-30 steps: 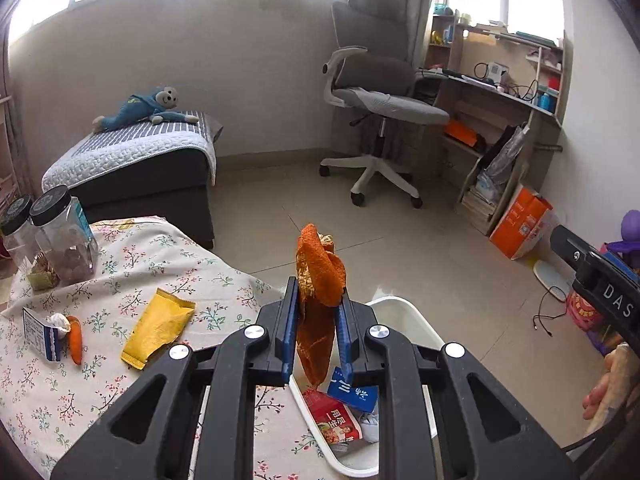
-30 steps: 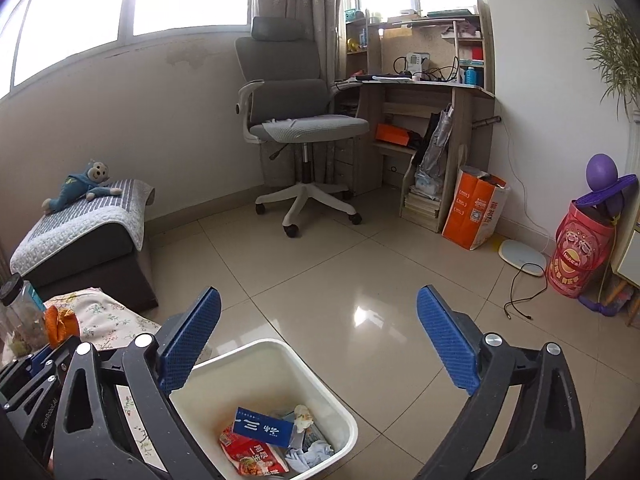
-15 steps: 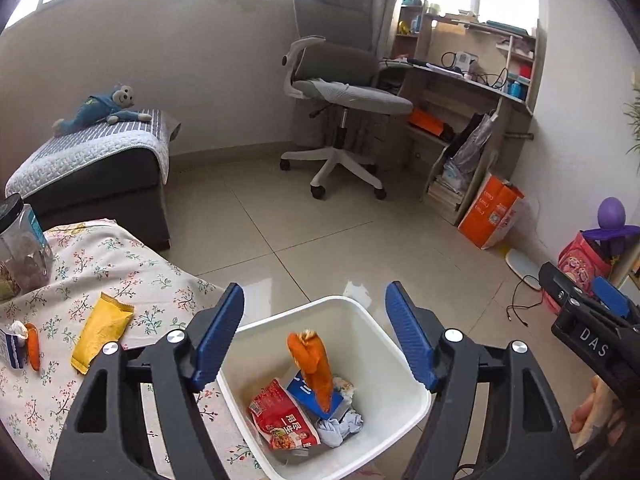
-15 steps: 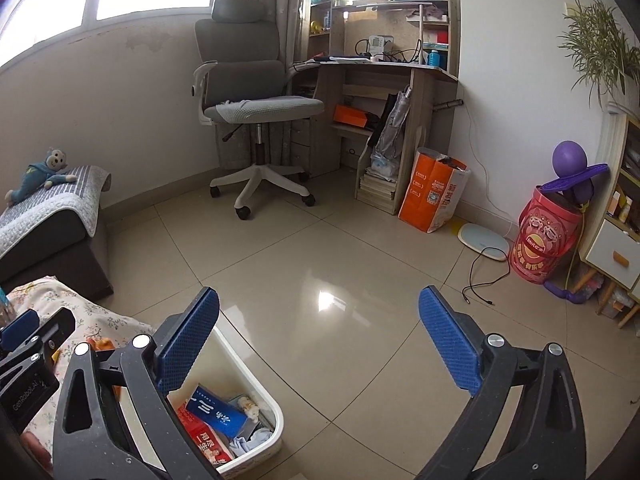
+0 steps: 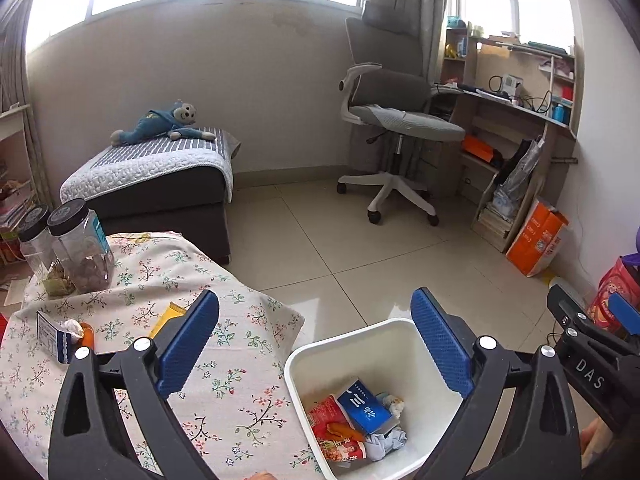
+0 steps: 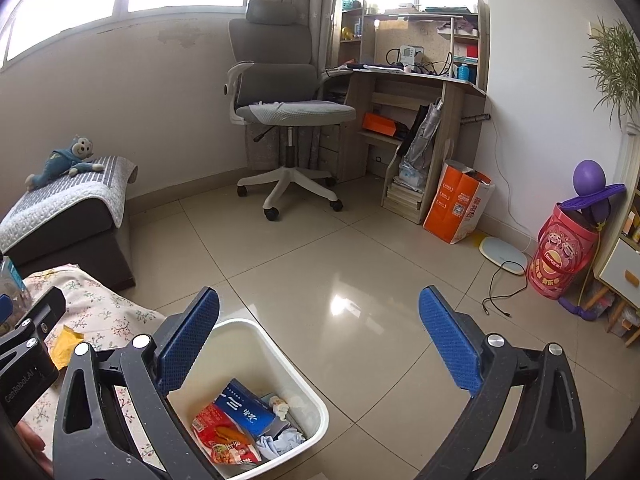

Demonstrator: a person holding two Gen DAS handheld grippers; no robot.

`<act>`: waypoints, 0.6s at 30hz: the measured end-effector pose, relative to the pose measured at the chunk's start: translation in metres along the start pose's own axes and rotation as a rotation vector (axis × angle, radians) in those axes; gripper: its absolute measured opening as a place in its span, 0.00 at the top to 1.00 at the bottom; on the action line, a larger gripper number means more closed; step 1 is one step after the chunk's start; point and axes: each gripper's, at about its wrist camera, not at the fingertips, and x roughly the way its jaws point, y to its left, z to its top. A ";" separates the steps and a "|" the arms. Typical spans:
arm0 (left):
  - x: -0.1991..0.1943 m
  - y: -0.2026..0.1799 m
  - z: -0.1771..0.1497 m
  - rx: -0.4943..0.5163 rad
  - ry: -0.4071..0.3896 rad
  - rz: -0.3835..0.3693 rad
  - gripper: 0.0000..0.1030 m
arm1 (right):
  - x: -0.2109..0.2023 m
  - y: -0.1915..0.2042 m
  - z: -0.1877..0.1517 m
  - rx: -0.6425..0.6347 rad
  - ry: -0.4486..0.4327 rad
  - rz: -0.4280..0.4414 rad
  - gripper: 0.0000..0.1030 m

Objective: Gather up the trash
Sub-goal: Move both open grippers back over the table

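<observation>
Left wrist view: the left hand-held gripper [image 5: 316, 340] has its jaws opening, nearly full spread, nothing between them. The bin [image 5: 404, 330] stands just right of the desk [image 5: 240, 396] edge and holds wrappers and crumpled paper. On the desk, left of the bin, lie a yellow packet [image 5: 168, 316], half hidden behind the left finger, and a small carton [image 5: 54, 336] with tissue and an orange scrap. All look light, soft and crinkly; I judge the packet best pinched at its free end.

Right wrist view: the right hand-held gripper [image 6: 318, 340] is apart and empty, over the bin [image 6: 296, 384] and floor. The packet [image 6: 66, 346] shows only a corner here; the carton is out of frame.
</observation>
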 end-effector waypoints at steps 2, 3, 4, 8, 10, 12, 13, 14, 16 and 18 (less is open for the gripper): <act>-0.002 0.011 0.000 -0.007 -0.001 0.022 0.09 | -0.003 0.010 0.002 -0.007 -0.006 0.016 0.07; -0.003 0.017 0.000 -0.012 0.002 0.031 0.09 | -0.005 0.014 0.003 -0.011 -0.008 0.025 0.07; -0.004 0.023 -0.001 -0.019 0.003 0.039 0.08 | -0.006 0.019 0.003 -0.015 -0.009 0.034 0.07; -0.009 0.049 0.000 -0.048 -0.001 0.078 0.08 | -0.011 0.041 0.004 -0.034 -0.012 0.069 0.07; -0.012 0.062 0.001 -0.062 -0.006 0.097 0.08 | -0.014 0.054 0.004 -0.045 -0.017 0.085 0.07; -0.015 0.075 0.003 -0.078 -0.008 0.111 0.08 | -0.016 0.066 0.005 -0.055 -0.020 0.103 0.07; -0.016 0.081 0.002 -0.083 -0.009 0.121 0.08 | -0.018 0.071 0.004 -0.059 -0.022 0.112 0.07; -0.016 0.086 0.002 -0.085 -0.008 0.133 0.08 | -0.019 0.077 0.004 -0.064 -0.024 0.120 0.07; -0.018 0.098 0.002 -0.095 -0.001 0.146 0.08 | -0.021 0.089 0.004 -0.075 -0.023 0.138 0.07; -0.020 0.111 0.001 -0.111 0.001 0.163 0.08 | -0.023 0.100 0.004 -0.083 -0.022 0.155 0.07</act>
